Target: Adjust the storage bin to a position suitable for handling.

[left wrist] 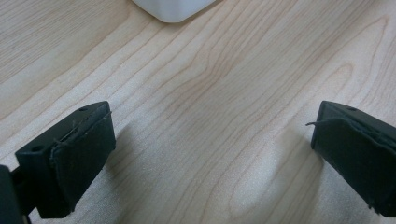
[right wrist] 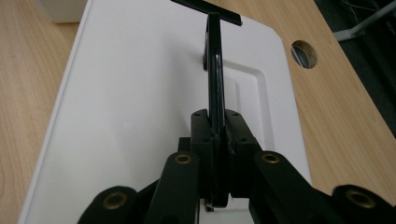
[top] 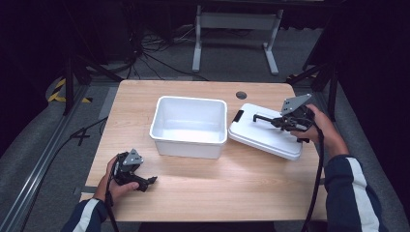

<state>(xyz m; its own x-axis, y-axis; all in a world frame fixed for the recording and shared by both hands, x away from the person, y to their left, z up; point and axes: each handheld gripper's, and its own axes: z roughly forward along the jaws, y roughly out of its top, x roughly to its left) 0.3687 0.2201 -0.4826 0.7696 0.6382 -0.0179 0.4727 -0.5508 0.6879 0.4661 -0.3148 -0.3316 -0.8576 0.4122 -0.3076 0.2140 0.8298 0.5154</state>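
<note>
- Lid [top: 263,133] of the white storage bin: it lies on the worktop [top: 217,183] just right of the open bin [top: 188,125], its left edge touching or nearly touching the bin's wall, and its black handle [right wrist: 215,65] is raised on edge.
- My right tongs [top: 282,121] are clamped on that handle; in the right gripper view the thin black bar runs straight between the closed jaws.
- My left tongs [top: 147,182] rest low over bare worktop at the near left, jaws spread wide and holding nothing.
- Risk, as I judge it: the grip is on a narrow, hinged bar, so the lid could swing or tip when lifted and strike the bin's rim.
- Risk: the handle could slide between the pads [right wrist: 233,135], since the hold is off the lid's centre.
- Risk: the bin is light and unheld, so a knock from the lid could push it across the worktop.
- Writing: I can read no brand, label or text on lid, bin or tongs.
</note>
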